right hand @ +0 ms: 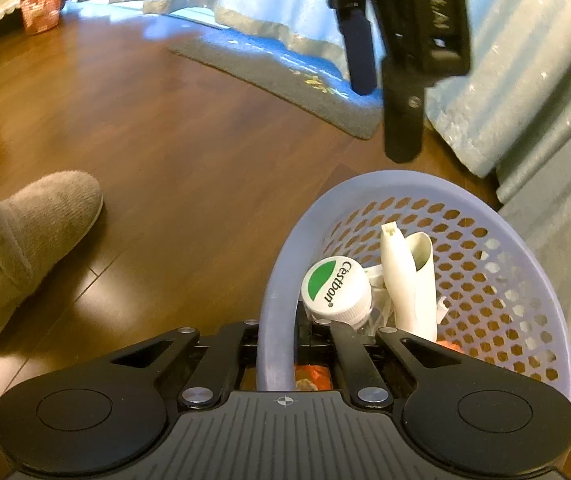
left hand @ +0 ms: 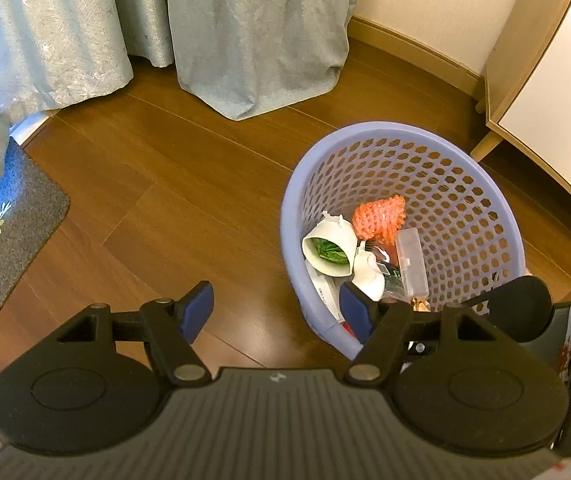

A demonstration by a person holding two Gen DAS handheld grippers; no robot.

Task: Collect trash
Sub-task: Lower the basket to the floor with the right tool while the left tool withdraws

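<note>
Wood floor (left hand: 189,184), teal curtains (left hand: 253,32), grey mat (left hand: 5,248).

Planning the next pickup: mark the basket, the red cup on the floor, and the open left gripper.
Basket (left hand: 381,130), left wrist view, far rim.
Red cup (right hand: 41,8), right wrist view, side wall.
Left gripper (left hand: 275,314), left wrist view, between fingertips.

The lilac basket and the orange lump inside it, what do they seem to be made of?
The basket looks like moulded plastic: smooth matte rim, walls pierced with regular holes. The orange lump seems to be foam netting, judging by its puffy open mesh, though I can't be sure.
</note>
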